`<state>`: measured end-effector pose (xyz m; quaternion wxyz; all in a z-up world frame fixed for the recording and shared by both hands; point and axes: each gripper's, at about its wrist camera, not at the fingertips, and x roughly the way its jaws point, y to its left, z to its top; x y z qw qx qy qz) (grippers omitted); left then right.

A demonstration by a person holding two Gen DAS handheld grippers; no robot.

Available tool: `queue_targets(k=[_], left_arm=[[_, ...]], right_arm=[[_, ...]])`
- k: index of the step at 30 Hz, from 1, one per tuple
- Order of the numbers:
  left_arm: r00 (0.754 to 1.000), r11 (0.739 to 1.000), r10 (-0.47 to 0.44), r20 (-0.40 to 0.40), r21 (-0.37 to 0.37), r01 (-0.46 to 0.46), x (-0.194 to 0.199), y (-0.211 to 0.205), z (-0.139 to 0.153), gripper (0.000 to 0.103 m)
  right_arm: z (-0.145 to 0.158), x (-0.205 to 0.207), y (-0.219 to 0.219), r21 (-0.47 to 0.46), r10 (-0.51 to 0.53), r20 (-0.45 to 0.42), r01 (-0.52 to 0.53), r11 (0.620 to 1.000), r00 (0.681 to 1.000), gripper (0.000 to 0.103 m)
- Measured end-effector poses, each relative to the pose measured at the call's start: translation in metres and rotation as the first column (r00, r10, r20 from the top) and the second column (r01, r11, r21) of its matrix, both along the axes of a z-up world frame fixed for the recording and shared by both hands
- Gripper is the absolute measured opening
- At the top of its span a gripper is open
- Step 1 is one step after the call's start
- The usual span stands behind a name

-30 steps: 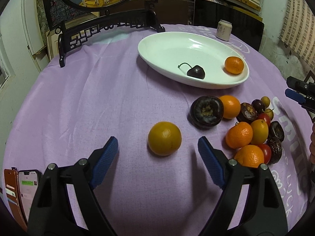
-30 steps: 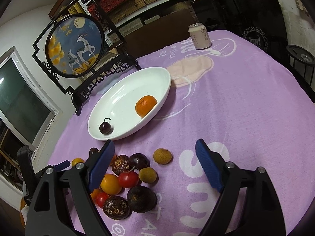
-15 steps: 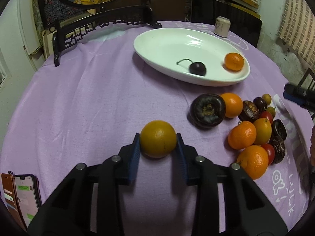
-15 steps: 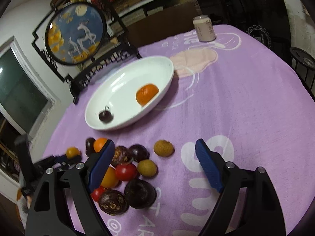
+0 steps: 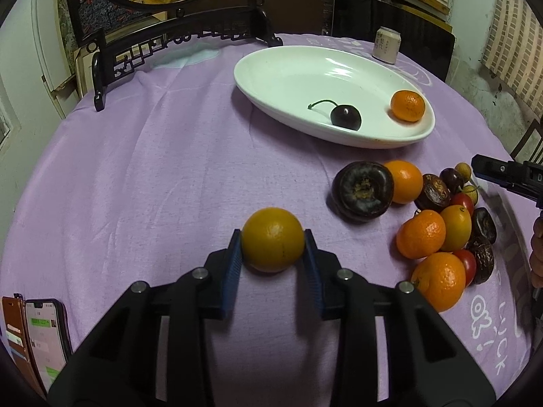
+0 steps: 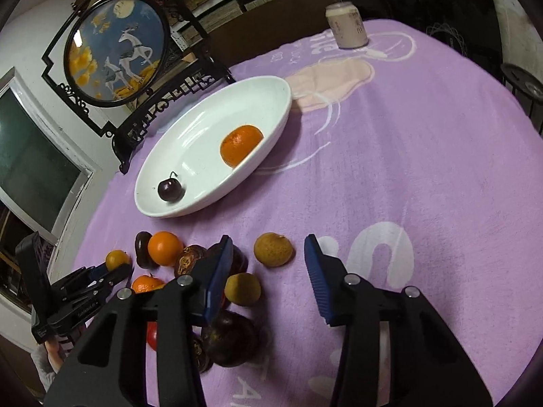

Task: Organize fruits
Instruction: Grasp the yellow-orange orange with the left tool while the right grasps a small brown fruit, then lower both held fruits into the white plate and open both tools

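Your left tool (image 5: 273, 247) is clamped on a yellow-orange orange (image 5: 273, 239), blue pads pressing both its sides, low over the purple cloth of the desk (image 5: 152, 169). At far left lies a phone (image 5: 44, 339). Right of the orange sits a cluster of loose fruit (image 5: 434, 220). Beyond it, the white oval dish (image 5: 288, 78) holds a dark cherry (image 5: 345, 118) and a tangerine (image 5: 407, 105). Further right, your right tool (image 6: 268, 268) has just been closing; its pads stand apart around a small tan fruit (image 6: 273, 249) without touching it. A can (image 6: 346, 25) stands far back.
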<state>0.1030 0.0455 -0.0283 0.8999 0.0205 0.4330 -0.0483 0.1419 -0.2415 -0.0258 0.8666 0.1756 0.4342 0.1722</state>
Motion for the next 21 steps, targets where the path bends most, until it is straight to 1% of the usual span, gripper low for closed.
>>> queue_targets(k=[2,5,6,10,14,17,19,21], left_arm=[[1.0,1.0,0.0,0.001,0.003,0.0,0.0,-0.001,0.0,0.035],[1.0,1.0,-0.001,0.003,0.008,0.001,0.0,-0.001,-0.001,0.035],[1.0,1.0,-0.001,0.004,0.01,0.001,0.0,-0.001,-0.001,0.035],[1.0,1.0,-0.002,0.008,0.003,0.002,0.001,-0.001,0.001,0.035],[0.998,1.0,0.022,0.059,-0.008,-0.021,0.004,0.003,0.019,0.035],[0.995,0.999,0.033,0.092,-0.011,-0.032,0.021,0.003,0.04,0.035],[0.993,0.999,0.037,0.112,-0.007,-0.037,0.035,0.0,0.052,0.035],[0.993,1.0,0.027,0.111,-0.017,-0.025,0.058,-0.007,0.059,0.035]], right_arm=[[-0.003,0.003,0.002,-0.001,0.004,-0.013,-0.004,1.0,1.0,0.044],[-0.01,0.007,0.006,-0.007,0.015,-0.033,-0.015,1.0,0.999,0.03],[-0.011,0.007,0.007,-0.018,0.012,-0.027,-0.013,1.0,1.0,0.026],[-0.005,0.003,0.004,0.001,0.011,-0.008,-0.011,1.0,1.0,0.026],[0.016,-0.009,0.0,-0.018,-0.027,0.097,0.029,0.999,0.995,0.026],[0.034,-0.007,0.007,-0.028,-0.02,0.154,0.025,0.999,0.988,0.026],[0.041,0.003,0.018,-0.03,0.0,0.154,0.004,1.0,0.988,0.026],[0.046,0.017,0.031,-0.021,0.03,0.142,-0.027,0.999,0.989,0.026]])
